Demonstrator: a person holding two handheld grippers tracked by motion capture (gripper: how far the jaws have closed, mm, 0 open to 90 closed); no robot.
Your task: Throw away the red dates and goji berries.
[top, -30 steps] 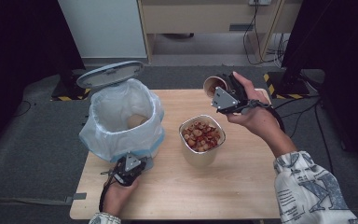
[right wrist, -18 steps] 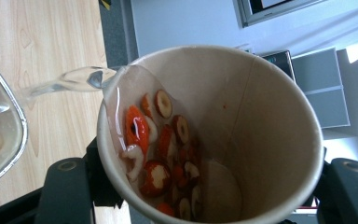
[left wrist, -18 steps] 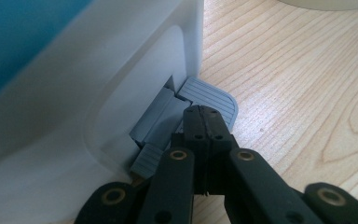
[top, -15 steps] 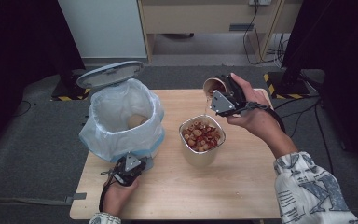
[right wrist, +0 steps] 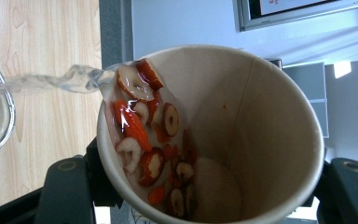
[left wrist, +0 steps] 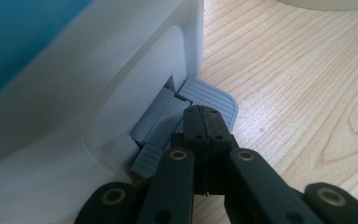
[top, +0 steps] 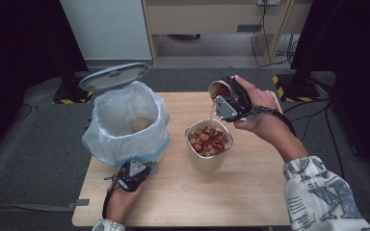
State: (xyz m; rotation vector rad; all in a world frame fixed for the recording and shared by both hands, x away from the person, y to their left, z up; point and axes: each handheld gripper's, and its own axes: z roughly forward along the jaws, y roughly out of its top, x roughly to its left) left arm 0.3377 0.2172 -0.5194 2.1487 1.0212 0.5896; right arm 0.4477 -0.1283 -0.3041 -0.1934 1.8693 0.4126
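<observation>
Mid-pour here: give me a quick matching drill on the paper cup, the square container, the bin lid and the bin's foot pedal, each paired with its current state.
Things:
1. paper cup
2. square container
3. bin lid
4. foot pedal

States:
A. pressed on by the shut left gripper
B. standing open behind the bagged bin
C. tilted in the right gripper, spilling water and red fruit slices
D. on the table, holding fruit slices

Pairs: 1-C, 2-D, 3-B, 4-A

Item count, table area
One pedal bin (top: pixel 125 125) (lid up), one paper cup (top: pixel 218 89), one foil container (top: pixel 208 144), two grippers.
</observation>
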